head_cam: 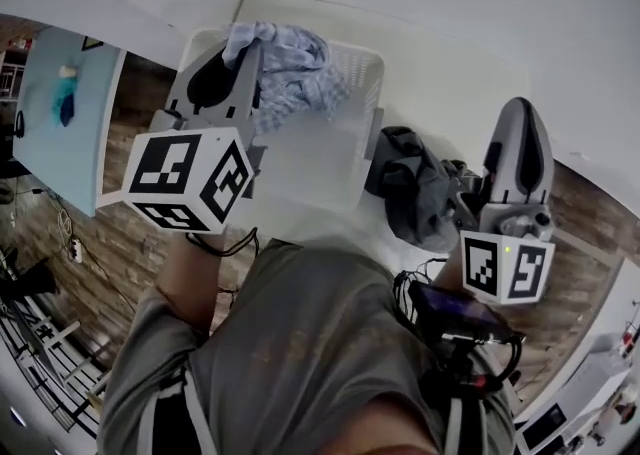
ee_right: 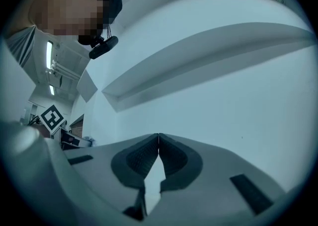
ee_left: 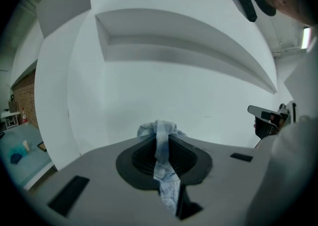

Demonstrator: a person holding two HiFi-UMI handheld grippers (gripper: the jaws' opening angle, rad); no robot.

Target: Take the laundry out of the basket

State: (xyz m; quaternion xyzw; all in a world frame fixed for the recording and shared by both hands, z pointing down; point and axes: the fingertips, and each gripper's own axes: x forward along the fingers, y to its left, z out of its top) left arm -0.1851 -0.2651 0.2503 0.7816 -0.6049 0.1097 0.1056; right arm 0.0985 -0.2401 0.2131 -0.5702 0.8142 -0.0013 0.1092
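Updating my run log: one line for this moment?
left gripper: shut on blue cloth, above basket | right gripper: shut, empty | dark garment: beside basket

We list: one white flat tabletop; one pale blue side table bearing a small blue object; a brown brick wall; a white wall with a long angular recess; one ceiling strip light.

Crumpled cloth — matt plastic basket

basket: white, on tabletop
left gripper: above basket, light blue cloth at its jaws
dark garment: heaped beside basket, near right gripper
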